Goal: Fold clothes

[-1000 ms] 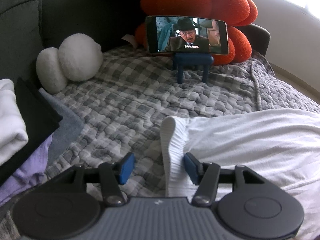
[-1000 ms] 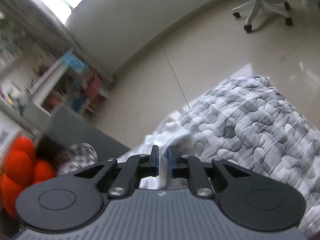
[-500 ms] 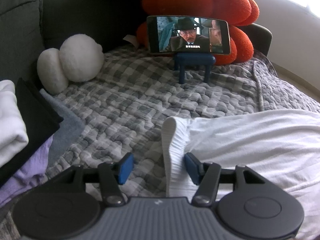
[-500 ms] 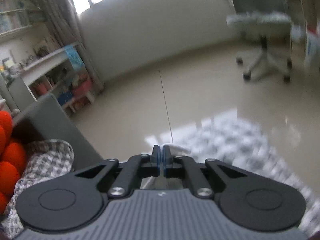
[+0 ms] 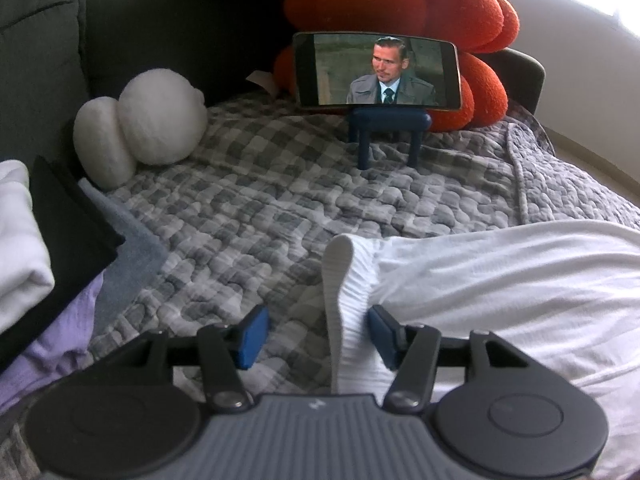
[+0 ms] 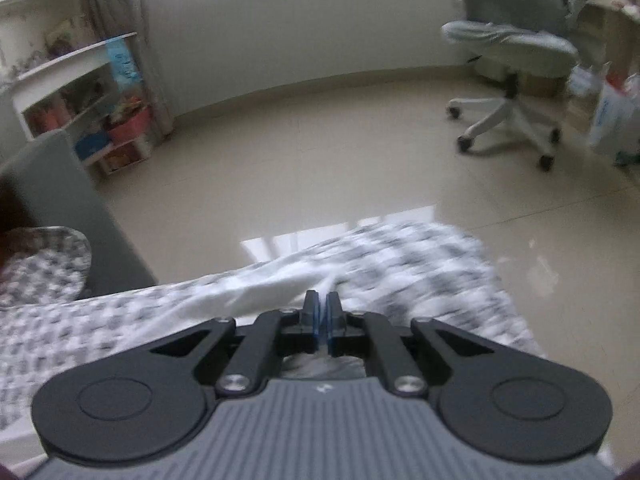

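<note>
Fabric of the white garment [image 5: 500, 280] lies along the blanket's [image 5: 280, 208] right side, long axis running rightward. Its ribbed waistband [image 5: 344, 300] stands between the spread left tool [image 5: 316, 336], unpinched. Right tool [image 6: 321, 316], pressed together, pinches the far white end [image 6: 256, 292] near the blanket's floor-side edge.

garment [image 5: 500, 280]: white
blanket [image 5: 260, 208]: grey-white check
cushion [image 5: 400, 4]: orange
plush [image 5: 152, 120]: cream
phone stand [image 5: 388, 128]: navy
</note>
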Available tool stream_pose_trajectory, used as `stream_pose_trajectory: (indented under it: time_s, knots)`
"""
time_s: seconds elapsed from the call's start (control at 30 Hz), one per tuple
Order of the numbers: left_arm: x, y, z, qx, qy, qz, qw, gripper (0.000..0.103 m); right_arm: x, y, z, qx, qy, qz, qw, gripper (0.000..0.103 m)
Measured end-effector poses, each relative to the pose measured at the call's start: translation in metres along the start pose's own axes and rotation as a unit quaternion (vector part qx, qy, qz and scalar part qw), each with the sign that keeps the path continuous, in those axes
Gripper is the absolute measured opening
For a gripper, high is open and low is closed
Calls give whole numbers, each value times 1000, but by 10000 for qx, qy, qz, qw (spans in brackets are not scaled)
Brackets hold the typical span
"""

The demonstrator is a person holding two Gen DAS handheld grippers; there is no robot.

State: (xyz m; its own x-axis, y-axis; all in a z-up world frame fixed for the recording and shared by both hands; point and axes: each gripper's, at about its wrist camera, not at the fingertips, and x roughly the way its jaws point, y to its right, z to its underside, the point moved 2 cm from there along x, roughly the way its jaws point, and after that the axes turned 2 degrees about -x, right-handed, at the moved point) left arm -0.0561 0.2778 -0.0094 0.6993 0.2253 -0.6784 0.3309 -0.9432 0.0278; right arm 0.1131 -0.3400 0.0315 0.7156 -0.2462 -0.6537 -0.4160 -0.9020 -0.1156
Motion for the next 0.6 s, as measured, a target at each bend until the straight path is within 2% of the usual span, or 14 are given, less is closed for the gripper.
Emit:
stream_pose_trajectory:
  time_s: [0.17,0.2,0.27,0.5,0.6]
  knots:
    - [0,0,0,-20,-6,-9,10000,58,-2,11,1,-121,33,232,9997,5]
    - [0,0,0,-25,-11,-9,10000,58,-4,12,1,-121,69,198,9997,5]
    - [0,0,0,-41,-28,-8,10000,58,-8,14,0,-93,130,101,9998,13]
    - [-4,-1,-7,-165,-103,-3,9998,58,-8,-8,-11,-545,224,-198,9981,13]
    - [-11,-3,-12,-262,27,62,9996,58,-4,-15,-15,-779,204,-323,9962,19]
